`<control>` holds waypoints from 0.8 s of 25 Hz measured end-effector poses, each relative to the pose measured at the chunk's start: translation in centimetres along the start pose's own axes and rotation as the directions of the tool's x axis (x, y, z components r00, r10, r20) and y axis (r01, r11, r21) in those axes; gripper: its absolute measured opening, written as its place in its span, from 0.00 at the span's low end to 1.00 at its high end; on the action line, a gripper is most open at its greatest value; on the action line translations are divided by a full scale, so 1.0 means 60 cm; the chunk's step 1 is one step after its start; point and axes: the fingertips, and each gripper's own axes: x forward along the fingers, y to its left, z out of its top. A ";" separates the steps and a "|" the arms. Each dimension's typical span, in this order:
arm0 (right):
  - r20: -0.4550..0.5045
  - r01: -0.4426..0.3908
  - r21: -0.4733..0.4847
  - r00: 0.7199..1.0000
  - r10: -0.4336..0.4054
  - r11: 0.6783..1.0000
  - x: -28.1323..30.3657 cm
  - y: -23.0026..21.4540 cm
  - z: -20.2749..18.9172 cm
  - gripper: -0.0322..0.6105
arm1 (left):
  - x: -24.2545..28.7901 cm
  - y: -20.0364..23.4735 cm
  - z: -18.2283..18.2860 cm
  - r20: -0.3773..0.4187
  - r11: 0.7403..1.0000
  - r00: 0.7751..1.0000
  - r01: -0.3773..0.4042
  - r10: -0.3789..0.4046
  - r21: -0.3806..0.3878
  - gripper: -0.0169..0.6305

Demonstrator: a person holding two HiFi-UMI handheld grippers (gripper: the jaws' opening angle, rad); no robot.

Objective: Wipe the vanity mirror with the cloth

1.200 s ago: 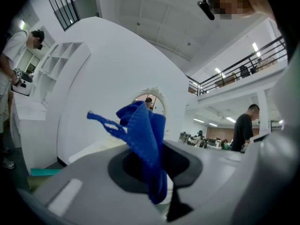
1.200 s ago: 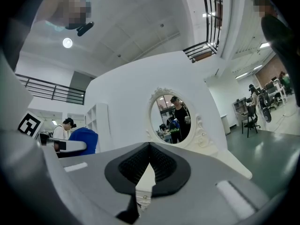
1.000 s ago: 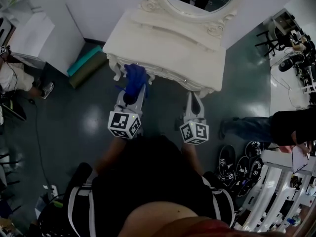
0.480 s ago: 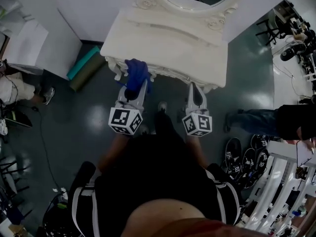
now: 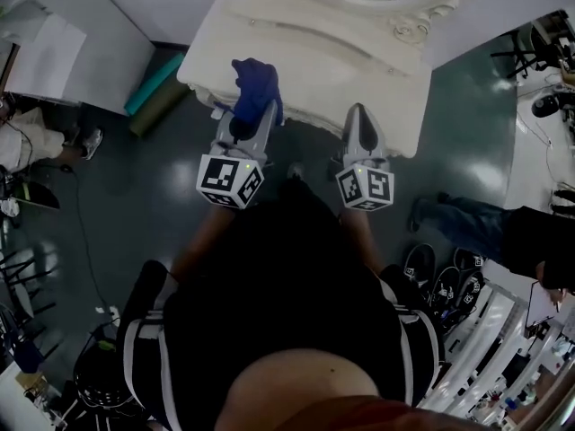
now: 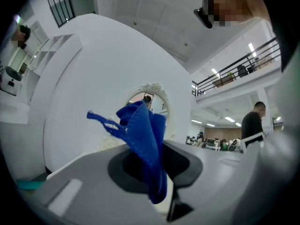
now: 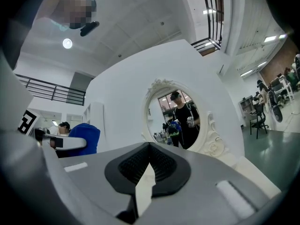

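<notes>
- You have moved both claws forward. A second ago they hung over the floor, short of the white bench. Now their tips reach over its front edge.
- The mirror has slid up to the top edge of the head view.
- Your left claw is closed tight on the blue cloth.
- The cloth is bunched up. It sticks out past the tips of the claw, and a thin frayed strip pokes out to one side.
- The cloth is over the front left corner of the bench. From above you cannot tell if it touches the bench top.
- Your right claw is closed too, with nothing in it. Its tips meet, and only a thin slit shows lower down between the pads.
- The right claw points over the front edge of the bench, near the right corner.
- The two claws are side by side and well apart.
- The mirror stands at the back edge of the bench, in a curly white frame. It is well apart from the cloth.
- In the mirror glass you can see a person in dark clothes holding the two claws.
- A teal roll lies on the floor just beside the left end of the bench.
</notes>
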 end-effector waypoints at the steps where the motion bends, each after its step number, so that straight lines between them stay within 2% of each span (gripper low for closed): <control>1: -0.002 -0.006 0.001 1.000 0.006 1.000 0.013 -0.011 0.004 0.05 | 0.016 -0.001 0.001 0.002 1.000 1.000 -0.008 0.008 0.004 0.13; 11: -0.032 -0.058 0.009 0.998 0.059 0.998 0.106 -0.113 0.018 0.05 | 0.154 -0.008 -0.003 -0.014 0.998 0.998 -0.058 0.058 -0.002 0.13; 20: -0.034 -0.088 0.014 0.995 0.089 0.996 0.162 -0.149 0.027 0.05 | 0.218 0.003 0.016 0.000 0.996 0.996 -0.088 0.088 0.007 0.13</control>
